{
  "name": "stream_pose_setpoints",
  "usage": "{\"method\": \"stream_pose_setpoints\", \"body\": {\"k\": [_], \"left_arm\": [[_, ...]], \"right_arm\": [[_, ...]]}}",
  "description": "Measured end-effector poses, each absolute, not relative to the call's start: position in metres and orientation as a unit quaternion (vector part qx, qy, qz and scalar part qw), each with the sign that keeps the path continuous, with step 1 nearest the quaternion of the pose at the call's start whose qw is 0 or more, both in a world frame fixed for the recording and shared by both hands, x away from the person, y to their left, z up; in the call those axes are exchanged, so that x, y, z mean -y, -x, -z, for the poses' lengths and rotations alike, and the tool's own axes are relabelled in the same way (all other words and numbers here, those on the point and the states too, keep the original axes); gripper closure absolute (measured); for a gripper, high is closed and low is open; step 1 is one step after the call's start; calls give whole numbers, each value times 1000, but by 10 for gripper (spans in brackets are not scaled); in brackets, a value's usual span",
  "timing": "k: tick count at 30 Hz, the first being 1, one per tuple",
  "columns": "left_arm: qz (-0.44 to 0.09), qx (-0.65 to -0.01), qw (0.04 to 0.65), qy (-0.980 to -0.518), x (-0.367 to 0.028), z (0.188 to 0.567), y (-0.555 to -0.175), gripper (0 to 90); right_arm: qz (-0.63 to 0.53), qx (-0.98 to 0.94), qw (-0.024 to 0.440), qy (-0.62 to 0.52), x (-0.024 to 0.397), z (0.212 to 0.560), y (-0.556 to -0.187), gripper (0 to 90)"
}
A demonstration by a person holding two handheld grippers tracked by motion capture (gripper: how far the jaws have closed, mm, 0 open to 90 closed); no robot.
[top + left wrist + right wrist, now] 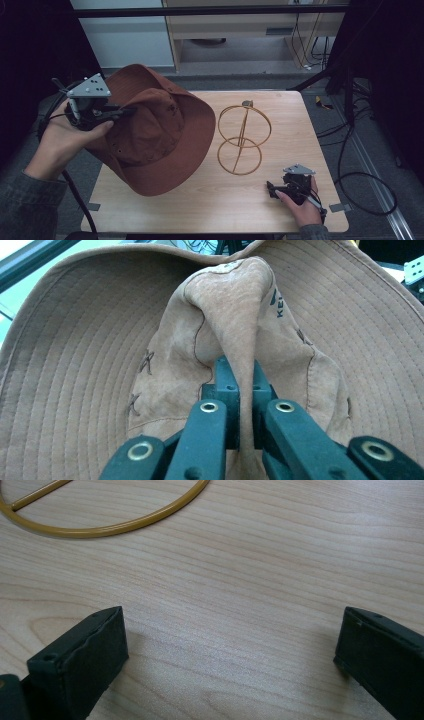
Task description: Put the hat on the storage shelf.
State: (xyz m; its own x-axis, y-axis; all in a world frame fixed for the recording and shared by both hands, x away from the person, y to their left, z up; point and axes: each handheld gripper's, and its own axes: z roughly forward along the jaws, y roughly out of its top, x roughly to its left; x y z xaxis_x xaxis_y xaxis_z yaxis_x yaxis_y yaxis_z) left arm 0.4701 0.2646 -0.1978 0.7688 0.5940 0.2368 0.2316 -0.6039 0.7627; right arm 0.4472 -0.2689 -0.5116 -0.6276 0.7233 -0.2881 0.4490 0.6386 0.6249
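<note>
Left gripper (pixel 239 385) jaws clamped a fold of the brown cloth brimmed hat (pixel 150 135) at nine o'clock. Right gripper (pixel 230 650) jaws stood wide, empty, over the wooden table (pixel 210 200) at five o'clock.

The brown wide-brimmed hat (pixel 150 135) hangs tilted over the left side of the table, crown pinched into a fold and lifted, its lower brim edge near the wood. Its fabric is soft, with concentric stitching round the brim and small eyelets in the crown.
</note>
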Motion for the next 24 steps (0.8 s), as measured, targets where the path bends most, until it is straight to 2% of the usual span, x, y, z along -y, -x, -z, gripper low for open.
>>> {"method": "stream_pose_setpoints", "body": {"k": [13, 24], "left_arm": [[-254, -216, 390, -858, -239, 177, -468, 887], [-252, -171, 392, -868, -185, 154, -472, 887]], "right_arm": [[-256, -865, 267, -339, 269, 512, -447, 5], [-257, -865, 265, -339, 269, 512, -447, 5]]}}
